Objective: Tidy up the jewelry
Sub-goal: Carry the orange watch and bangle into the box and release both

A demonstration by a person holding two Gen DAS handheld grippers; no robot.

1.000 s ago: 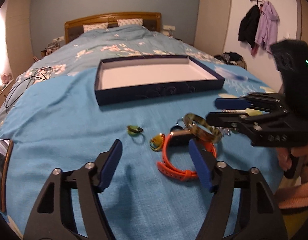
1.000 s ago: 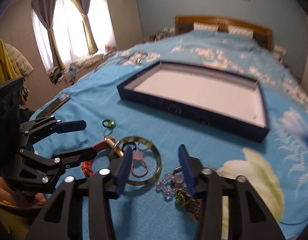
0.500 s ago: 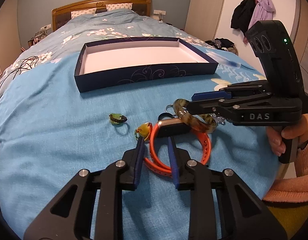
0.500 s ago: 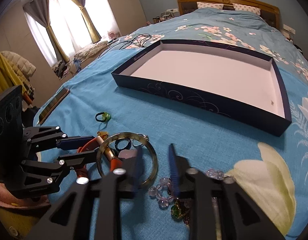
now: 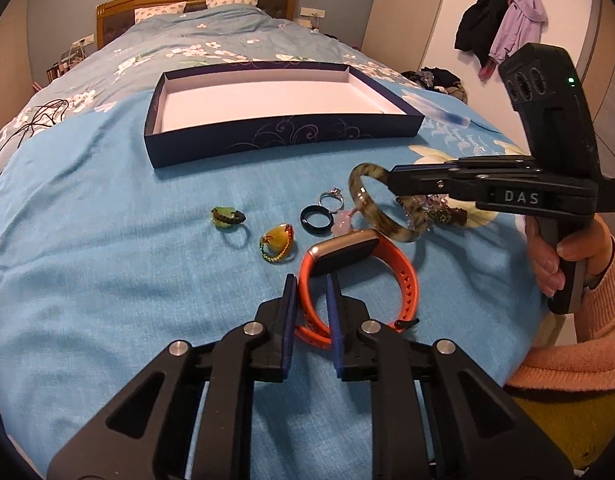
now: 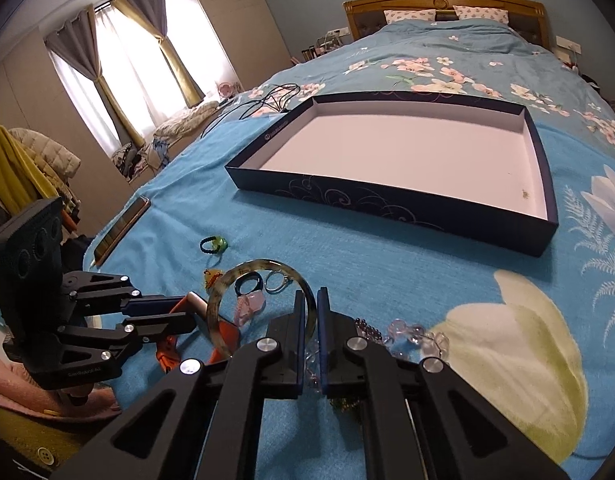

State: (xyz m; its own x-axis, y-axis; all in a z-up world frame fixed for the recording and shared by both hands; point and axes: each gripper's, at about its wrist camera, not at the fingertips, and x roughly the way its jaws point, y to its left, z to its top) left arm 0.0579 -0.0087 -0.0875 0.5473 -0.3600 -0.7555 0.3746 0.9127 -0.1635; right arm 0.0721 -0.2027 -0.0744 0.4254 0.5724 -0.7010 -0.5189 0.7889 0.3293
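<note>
On the blue bedspread (image 5: 107, 272), the left tool (image 5: 311, 284) has just been closing and now pinches the strap of the orange watch (image 5: 403, 280). Beside it, the right tool (image 6: 310, 300) is clenched on the mottled bangle (image 6: 227, 284), its jaws having just closed; the open box (image 6: 387, 200) lies well beyond both.
</note>
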